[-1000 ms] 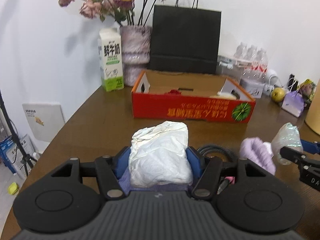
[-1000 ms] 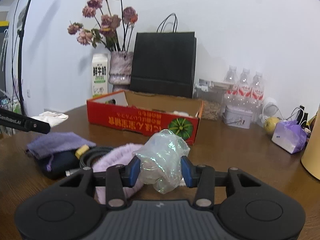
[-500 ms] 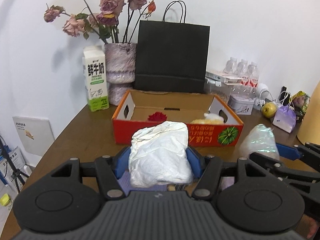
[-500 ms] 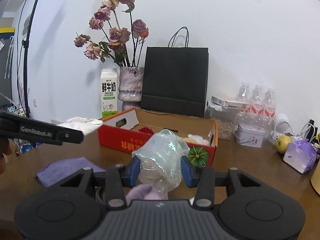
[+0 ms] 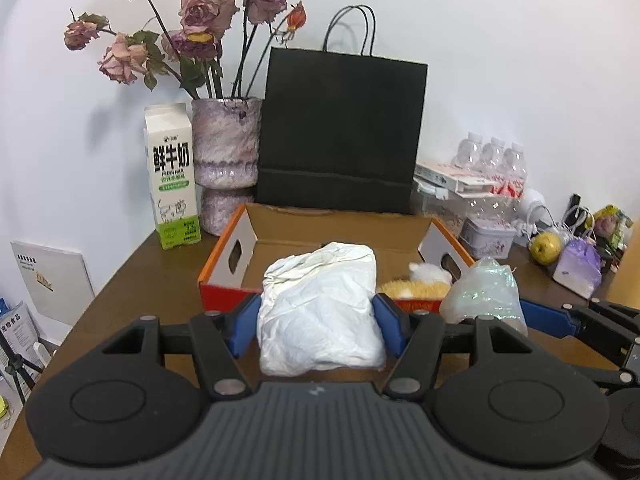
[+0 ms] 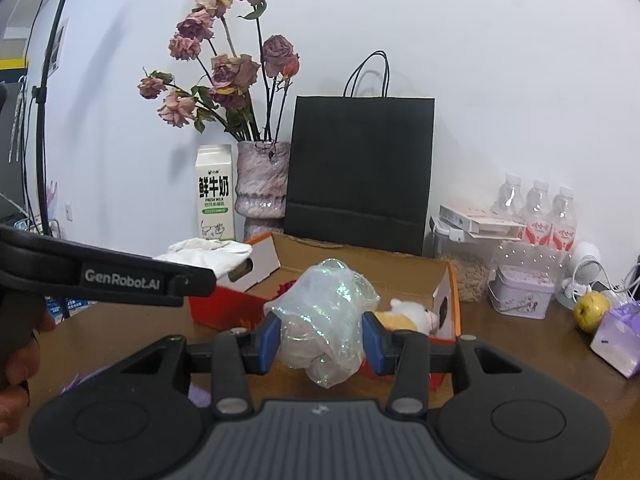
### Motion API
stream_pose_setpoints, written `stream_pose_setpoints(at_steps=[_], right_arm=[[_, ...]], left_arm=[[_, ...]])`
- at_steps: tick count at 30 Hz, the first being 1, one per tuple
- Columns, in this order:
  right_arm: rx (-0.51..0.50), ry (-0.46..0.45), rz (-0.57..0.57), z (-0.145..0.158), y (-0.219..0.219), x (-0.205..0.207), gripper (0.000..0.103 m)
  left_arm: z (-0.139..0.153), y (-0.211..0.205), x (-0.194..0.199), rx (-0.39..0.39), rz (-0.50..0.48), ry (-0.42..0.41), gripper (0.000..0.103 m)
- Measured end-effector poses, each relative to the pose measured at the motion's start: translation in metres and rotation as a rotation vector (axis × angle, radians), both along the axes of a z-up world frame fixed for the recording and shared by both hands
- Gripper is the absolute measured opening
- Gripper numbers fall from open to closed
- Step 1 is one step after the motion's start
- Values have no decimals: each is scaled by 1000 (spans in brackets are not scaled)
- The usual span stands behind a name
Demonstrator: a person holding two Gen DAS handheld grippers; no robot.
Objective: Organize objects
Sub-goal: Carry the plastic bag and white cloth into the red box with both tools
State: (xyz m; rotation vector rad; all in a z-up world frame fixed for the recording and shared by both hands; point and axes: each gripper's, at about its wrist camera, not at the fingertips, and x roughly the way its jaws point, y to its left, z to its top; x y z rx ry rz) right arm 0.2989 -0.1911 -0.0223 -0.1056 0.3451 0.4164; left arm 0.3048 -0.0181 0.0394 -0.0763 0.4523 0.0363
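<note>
Brown wooden desk (image 5: 160,276) against a white wall, cluttered along the back. Nearest the left wrist camera: left gripper (image 5: 318,322) with blue pads pinching a crumpled white cloth bundle (image 5: 320,312), held above the desk at the front edge of the red cardboard box (image 5: 228,264). Just to its right, right gripper (image 6: 320,338) clamped on a crinkled iridescent plastic bag (image 6: 324,320), also lifted, at the box's near rim; same bag seen from the left view beside the white bundle. In the right wrist view the left gripper's black arm crosses the frame at left, white bundle sticking out over the box's left end. Purple cloth (image 6: 196,392) partly visible on the desk under the right gripper, mostly hidden.

Box is open-topped, brown inside, hand-hole cutouts in the end walls. Inside, at the right end: a yellow-and-white plush toy (image 6: 412,314); something red (image 6: 284,288) near the middle, too hidden to identify.

Behind the box: milk carton (image 5: 172,176) at left, pinkish vase (image 5: 226,160) with dried roses (image 5: 188,32), black paper bag (image 5: 340,132) upright against the wall. Far right: three water bottles (image 6: 536,212), a small lilac tin (image 6: 520,292), a yellow-green apple (image 6: 592,312), a purple packet (image 6: 618,336).
</note>
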Motion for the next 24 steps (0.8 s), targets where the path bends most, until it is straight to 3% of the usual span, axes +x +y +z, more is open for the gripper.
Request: stream_pose_setpoints(at_steps=[24], right_arm=[[38, 1, -21, 8, 17, 110, 42]], left_arm=[[19, 14, 104, -33, 24, -62, 63]])
